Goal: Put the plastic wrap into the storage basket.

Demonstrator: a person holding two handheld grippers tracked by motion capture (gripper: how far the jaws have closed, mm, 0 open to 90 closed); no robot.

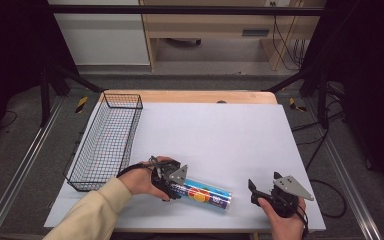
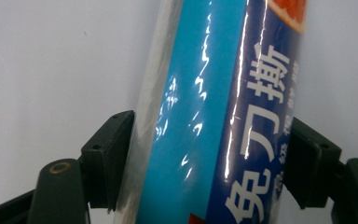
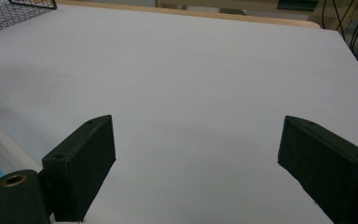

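The left claw (image 1: 179, 186) pinches one end of the roll (image 1: 206, 193), whose long axis points from it toward the wide, empty right claw (image 1: 256, 191).

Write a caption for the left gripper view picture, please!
The left tool squeezes a shiny blue roll lying on the white table.

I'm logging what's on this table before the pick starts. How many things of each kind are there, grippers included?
Black wire mesh basket: 1
Blue printed roll in clear glossy wrap, lying on the white table top, between the left gripper's jaws: 1
Black two-jaw grippers: 2, the left gripper and the right gripper
Total: 4
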